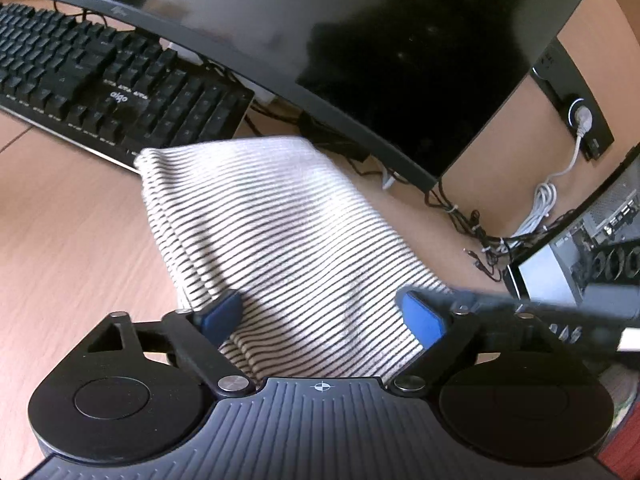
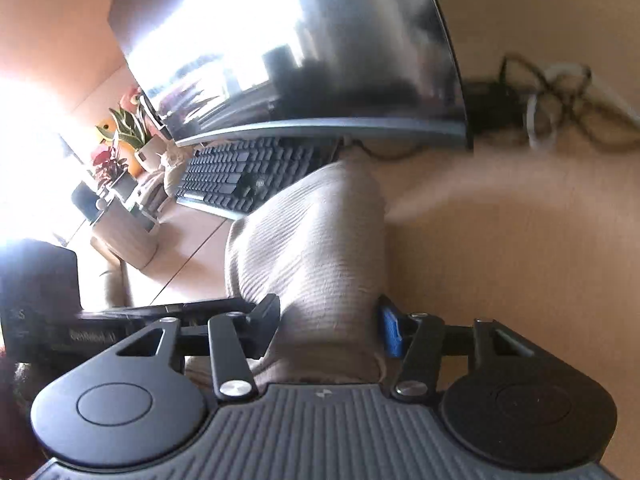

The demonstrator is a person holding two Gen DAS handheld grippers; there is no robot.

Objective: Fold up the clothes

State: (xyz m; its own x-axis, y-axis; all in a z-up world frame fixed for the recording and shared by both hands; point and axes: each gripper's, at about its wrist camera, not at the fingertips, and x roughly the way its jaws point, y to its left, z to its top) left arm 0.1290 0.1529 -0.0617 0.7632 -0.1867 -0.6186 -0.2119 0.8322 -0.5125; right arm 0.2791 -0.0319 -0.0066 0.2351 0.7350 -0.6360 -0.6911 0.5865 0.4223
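Left tool (image 1: pixel 320 314) stood wide over the striped garment (image 1: pixel 272 232), pads clear of the cloth, which lay folded on the bench (image 1: pixel 72 240) just before the keyboard (image 1: pixel 100 80). Right tool (image 2: pixel 330 326) was narrower, with a bulge of the garment between its fingers; whether the pads pressed it I could not tell. With one side free, a pull from the right could likely drag the fold askew or push it against the keyboard. Behind stood a curved monitor (image 1: pixel 360 40), tangled cables (image 1: pixel 500 232) and, farther left, potted plants (image 2: pixel 120 148), in strong window glare.
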